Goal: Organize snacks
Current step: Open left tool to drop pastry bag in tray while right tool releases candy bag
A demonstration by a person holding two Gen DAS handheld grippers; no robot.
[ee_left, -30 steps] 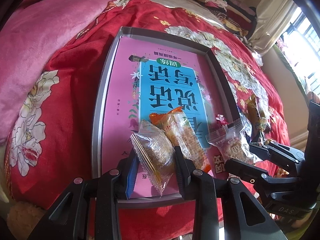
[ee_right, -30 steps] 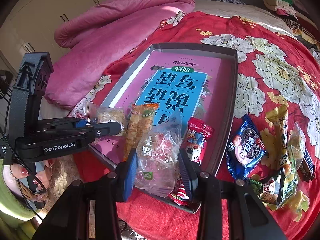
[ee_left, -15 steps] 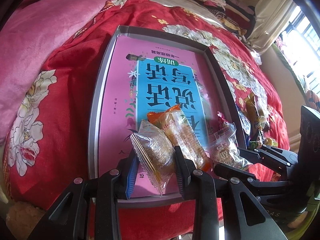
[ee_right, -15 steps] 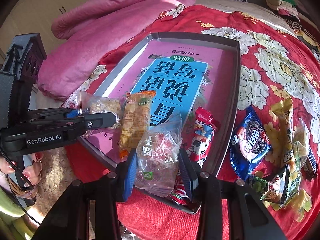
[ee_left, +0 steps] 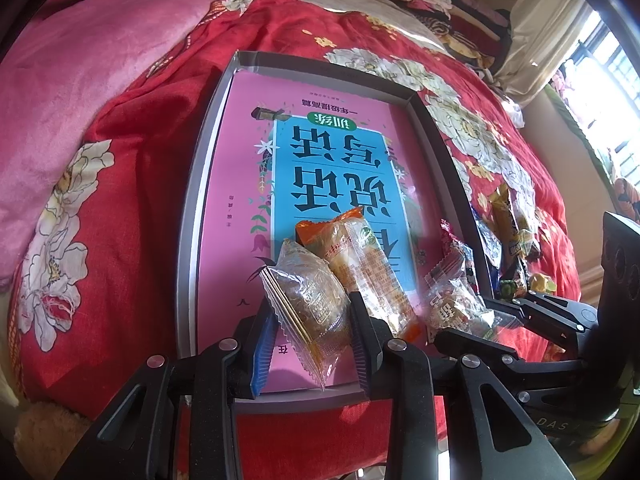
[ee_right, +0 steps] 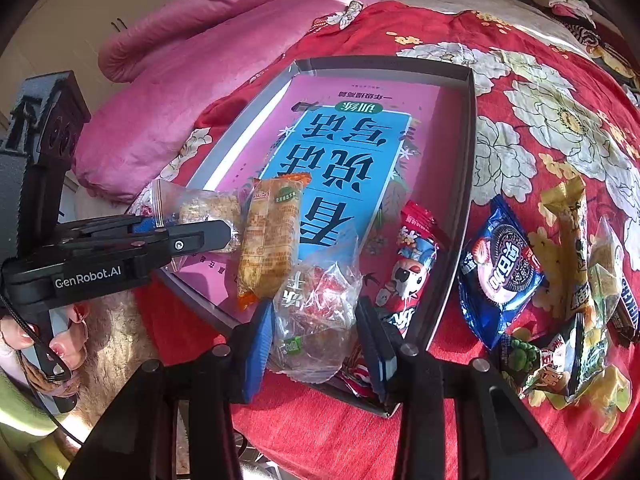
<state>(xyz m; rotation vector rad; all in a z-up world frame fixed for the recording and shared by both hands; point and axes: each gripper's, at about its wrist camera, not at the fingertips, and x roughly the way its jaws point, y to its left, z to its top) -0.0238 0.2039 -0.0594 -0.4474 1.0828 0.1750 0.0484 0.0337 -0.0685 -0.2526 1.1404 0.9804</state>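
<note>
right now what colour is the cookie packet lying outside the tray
Dark blue cookie packet, clearest in the right wrist view.

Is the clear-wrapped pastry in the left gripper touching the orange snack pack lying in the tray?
Touching. The left wrist view shows the clear-wrapped pastry, clamped in the left gripper, with its right edge pressed against and overlapping the orange snack pack; no gap shows between them.

Black left gripper body [ee_right: 96, 276]: white lettering "GenRobot.AI" along its side
Black right gripper housing [ee_left: 560, 426]: pale letters "DAS", partly cut off
Pink-and-blue printed sheet in the grey tray [ee_right: 352, 168]: large white Chinese characters, upside down in both views, with a green label above them
Blue cookie packet on the red floral bedspread [ee_right: 502, 270]: white Chinese brand lettering across a dark sandwich biscuit
Dark bar wrapper at the far right edge [ee_right: 628, 308]: letters, only partly visible
</note>
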